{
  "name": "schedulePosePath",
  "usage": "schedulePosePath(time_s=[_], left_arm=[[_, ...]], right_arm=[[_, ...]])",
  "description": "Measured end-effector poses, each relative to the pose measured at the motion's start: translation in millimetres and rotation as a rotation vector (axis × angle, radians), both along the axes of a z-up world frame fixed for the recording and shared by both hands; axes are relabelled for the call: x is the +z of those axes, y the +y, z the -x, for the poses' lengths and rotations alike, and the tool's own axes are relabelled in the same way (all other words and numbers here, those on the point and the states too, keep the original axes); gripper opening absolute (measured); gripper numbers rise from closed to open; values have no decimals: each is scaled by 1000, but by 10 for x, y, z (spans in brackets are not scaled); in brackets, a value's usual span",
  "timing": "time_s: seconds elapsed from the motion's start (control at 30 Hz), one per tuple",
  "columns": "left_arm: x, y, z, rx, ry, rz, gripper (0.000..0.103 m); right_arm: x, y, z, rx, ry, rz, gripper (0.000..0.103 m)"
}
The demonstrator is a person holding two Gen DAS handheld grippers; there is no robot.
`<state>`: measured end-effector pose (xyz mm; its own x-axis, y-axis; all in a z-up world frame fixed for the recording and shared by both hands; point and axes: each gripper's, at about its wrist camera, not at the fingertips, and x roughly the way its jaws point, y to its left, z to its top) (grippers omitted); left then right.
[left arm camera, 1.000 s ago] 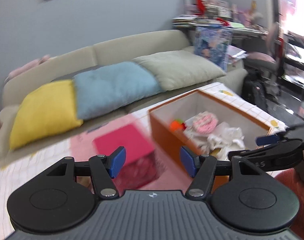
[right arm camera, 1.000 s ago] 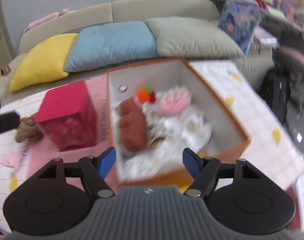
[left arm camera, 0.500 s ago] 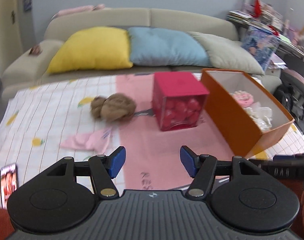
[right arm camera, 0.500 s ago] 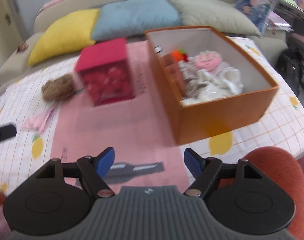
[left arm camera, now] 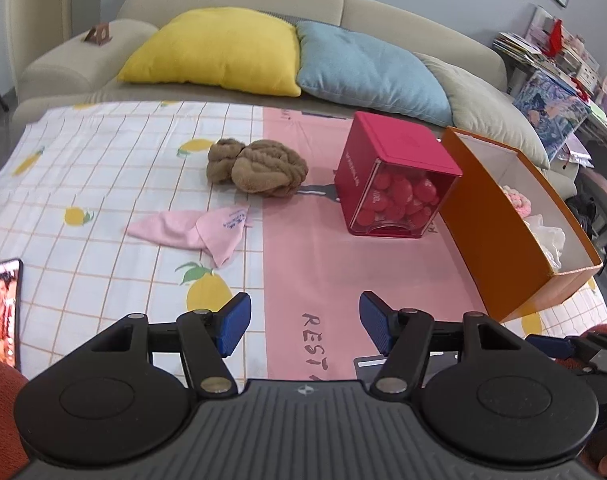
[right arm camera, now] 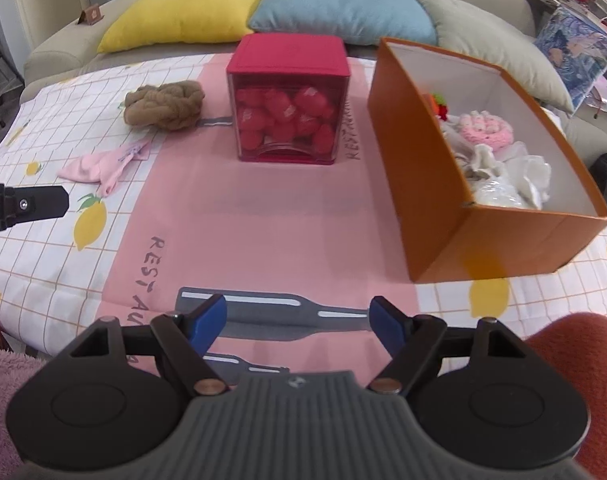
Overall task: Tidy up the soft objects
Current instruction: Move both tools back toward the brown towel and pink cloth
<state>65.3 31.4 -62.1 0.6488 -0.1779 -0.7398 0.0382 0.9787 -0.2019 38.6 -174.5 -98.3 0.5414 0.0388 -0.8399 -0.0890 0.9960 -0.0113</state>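
Left gripper (left arm camera: pixel 301 322) and right gripper (right arm camera: pixel 297 322), both wide and empty, the right's jaws opening: knotted brown knit bundle (left arm camera: pixel 259 166) and flat pink cloth (left arm camera: pixel 195 232) lie loose on the checked lemon-print surface (left arm camera: pixel 103 184), left of the open orange cardboard box (right arm camera: pixel 431 160); next, likely a reach to either.

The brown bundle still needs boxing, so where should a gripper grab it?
Grip the brown bundle across its larger, rounder lobe, coming from above with the open left gripper. It lies loose on the cloth, apart from the red box.
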Motion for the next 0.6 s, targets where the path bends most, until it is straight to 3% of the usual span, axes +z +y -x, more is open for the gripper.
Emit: schedulePosePath(time_s=[0.6], left_arm=[[-190,368,-298,105,-13,49,72]], right_arm=[[-74,517,-514,136,-59,-61,77]])
